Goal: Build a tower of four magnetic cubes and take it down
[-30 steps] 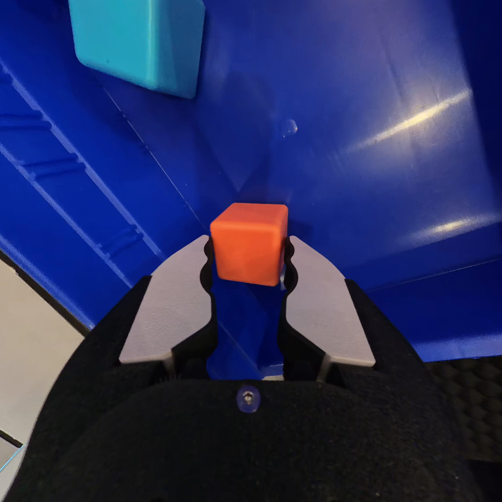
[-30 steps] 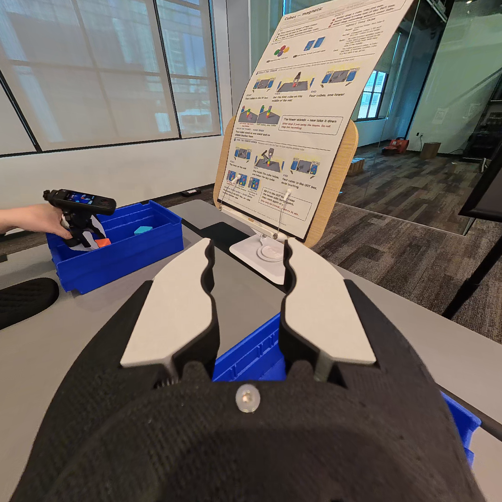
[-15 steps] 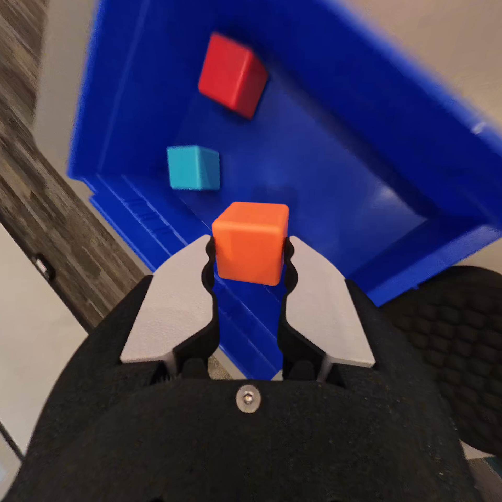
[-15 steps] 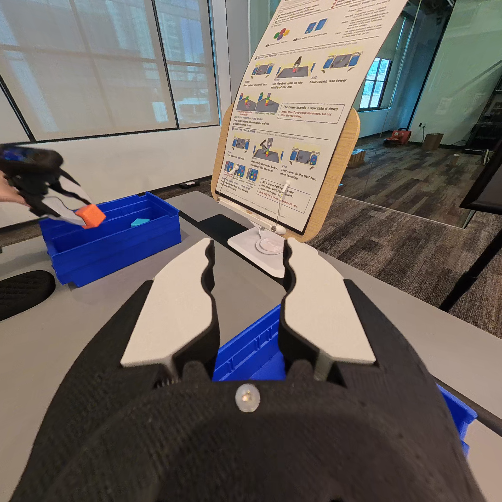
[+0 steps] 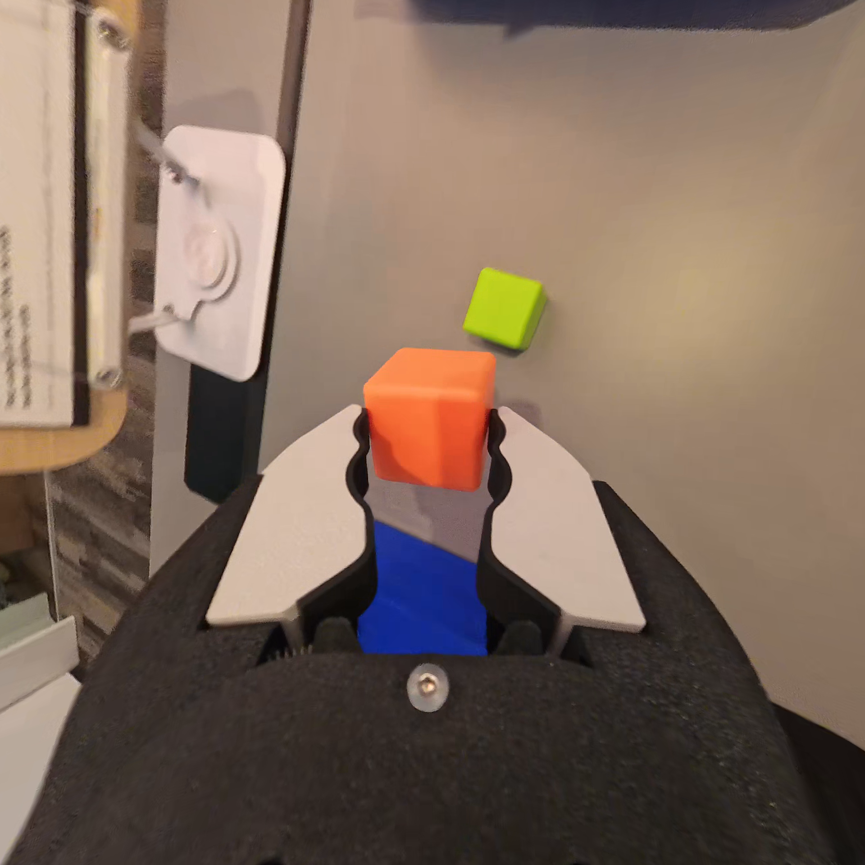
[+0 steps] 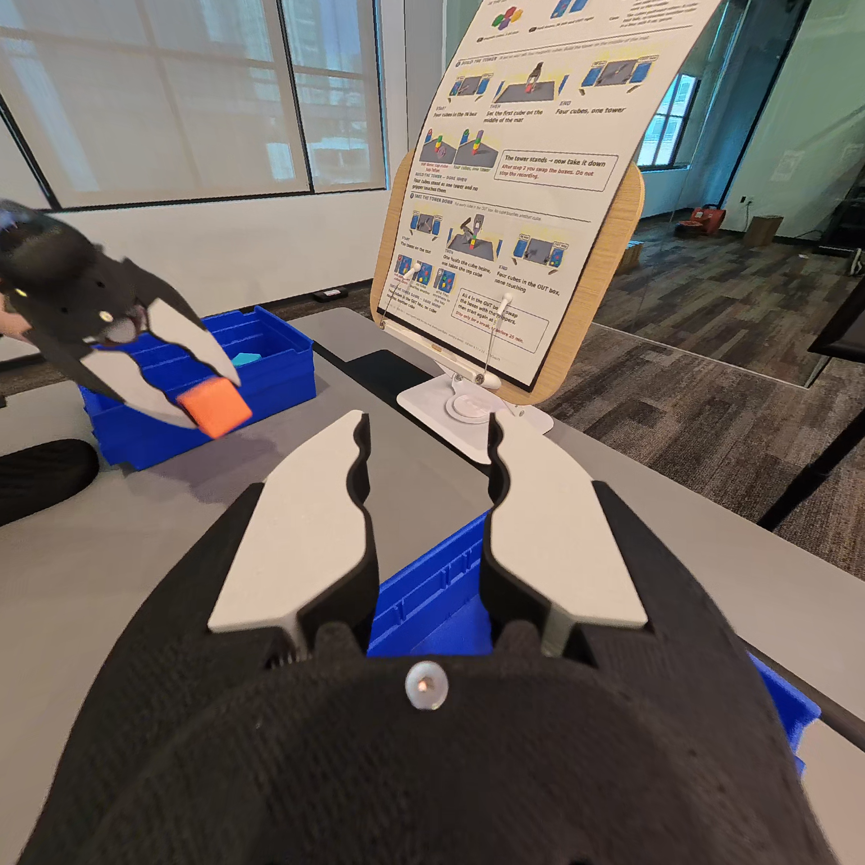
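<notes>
One orange cube (image 5: 428, 421) leaving blue bin (image 6: 262, 360): you are carrying it, left gripper (image 5: 428, 423) jaws clamped on it, toward green cube (image 5: 504, 309) on table. Right gripper (image 6: 427, 444) idling, jaws apart, empty. Second tier likely next.

Smooth grey counter (image 6: 117, 538), matte top. Large gridded windows (image 6: 187, 93) in white wall (image 6: 234, 252) at left, daylight coming through. Dark grey-brown striped carpet floor (image 6: 702, 374) to the right. Glass partition (image 6: 772, 117) with teal-tinted room behind it. Black rectangular inset (image 6: 388, 370) in the counter's far edge.
</notes>
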The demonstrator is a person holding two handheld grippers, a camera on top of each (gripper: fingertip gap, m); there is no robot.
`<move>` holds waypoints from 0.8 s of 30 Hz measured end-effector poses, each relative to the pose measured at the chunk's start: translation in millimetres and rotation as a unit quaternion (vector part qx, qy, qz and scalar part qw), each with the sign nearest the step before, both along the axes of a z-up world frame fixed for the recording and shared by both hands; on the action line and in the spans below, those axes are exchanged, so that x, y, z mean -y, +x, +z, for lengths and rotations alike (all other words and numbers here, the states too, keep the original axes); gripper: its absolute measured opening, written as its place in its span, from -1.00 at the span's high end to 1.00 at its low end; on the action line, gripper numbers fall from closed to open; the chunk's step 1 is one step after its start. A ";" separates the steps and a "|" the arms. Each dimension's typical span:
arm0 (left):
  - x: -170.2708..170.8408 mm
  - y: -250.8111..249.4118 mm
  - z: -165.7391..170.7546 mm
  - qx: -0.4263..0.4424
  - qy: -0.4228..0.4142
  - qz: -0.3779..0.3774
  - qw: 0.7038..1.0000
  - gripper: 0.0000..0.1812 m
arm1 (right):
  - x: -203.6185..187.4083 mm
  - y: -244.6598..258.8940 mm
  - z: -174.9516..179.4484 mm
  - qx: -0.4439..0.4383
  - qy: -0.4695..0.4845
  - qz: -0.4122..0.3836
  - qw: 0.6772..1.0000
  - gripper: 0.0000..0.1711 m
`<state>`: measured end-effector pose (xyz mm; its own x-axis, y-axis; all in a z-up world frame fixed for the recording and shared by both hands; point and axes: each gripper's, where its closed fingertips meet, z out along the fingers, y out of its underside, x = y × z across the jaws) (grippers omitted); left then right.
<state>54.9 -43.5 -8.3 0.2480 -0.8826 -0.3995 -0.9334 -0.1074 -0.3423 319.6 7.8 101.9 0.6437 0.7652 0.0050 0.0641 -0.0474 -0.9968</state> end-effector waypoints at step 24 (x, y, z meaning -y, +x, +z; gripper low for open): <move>-14.1 53.2 -90.0 -0.118 -0.056 -0.130 0.983 0.47 | -2.9 4.3 -11.0 -0.001 -0.024 0.014 1.000 0.43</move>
